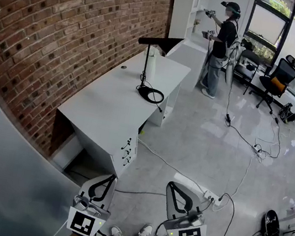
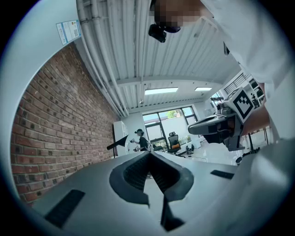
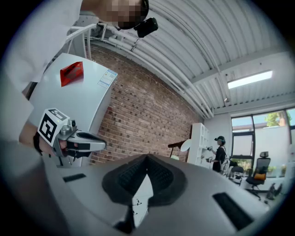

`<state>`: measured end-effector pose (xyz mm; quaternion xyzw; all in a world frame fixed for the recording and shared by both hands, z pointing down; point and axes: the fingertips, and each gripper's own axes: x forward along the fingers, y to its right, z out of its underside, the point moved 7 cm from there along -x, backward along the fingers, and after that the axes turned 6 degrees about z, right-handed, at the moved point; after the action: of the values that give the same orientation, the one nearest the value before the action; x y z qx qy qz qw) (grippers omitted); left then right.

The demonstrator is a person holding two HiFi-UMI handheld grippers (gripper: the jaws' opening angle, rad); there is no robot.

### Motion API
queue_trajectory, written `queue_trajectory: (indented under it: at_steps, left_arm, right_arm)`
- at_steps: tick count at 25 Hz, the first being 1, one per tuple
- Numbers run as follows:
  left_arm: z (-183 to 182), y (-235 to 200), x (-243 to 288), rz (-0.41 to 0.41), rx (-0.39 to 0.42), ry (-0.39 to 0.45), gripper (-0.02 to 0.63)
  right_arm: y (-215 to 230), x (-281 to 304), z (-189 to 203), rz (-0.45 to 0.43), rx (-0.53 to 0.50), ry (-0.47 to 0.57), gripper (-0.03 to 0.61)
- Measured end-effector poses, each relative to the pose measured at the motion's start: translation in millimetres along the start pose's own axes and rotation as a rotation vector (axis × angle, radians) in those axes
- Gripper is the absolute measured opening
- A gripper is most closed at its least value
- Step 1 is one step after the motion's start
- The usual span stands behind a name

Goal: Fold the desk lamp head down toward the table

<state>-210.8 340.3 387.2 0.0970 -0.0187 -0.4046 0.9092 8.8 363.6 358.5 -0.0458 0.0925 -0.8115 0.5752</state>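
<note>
On my left runs the brick wall (image 1: pixel 67 28), with the white desk (image 1: pixel 104 107) set against it. The desk lamp (image 1: pixel 143 70) stands toward the desk's far end, its black head (image 1: pixel 160 41) raised on the upright pole above the round base. It is well apart from both tongs. Near me, the left gripper (image 1: pixel 110 177) is held level with its jaws closed on nothing. Just to its right, the right gripper (image 1: pixel 172 185) is the same, tips together and empty. Far off to the right a person (image 1: pixel 220 48) stands at a white shelf. Beyond is an office chair (image 1: pixel 277 80), and cables (image 1: pixel 245 136) trail across the floor.
</note>
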Motion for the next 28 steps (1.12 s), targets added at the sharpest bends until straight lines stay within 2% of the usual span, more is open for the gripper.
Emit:
queue_trajectory:
  at_steps: [15, 28]
  left_arm:
    - [3, -2, 13, -0.007, -0.016, 0.003, 0.008]
    - [10, 16, 53, -0.063, -0.026, -0.016, 0.008]
  right_arm:
    - [14, 5, 2, 0.03, 0.003, 0.011, 0.018]
    - [69, 5, 27, 0.021, 0.032, 0.01, 0.018]
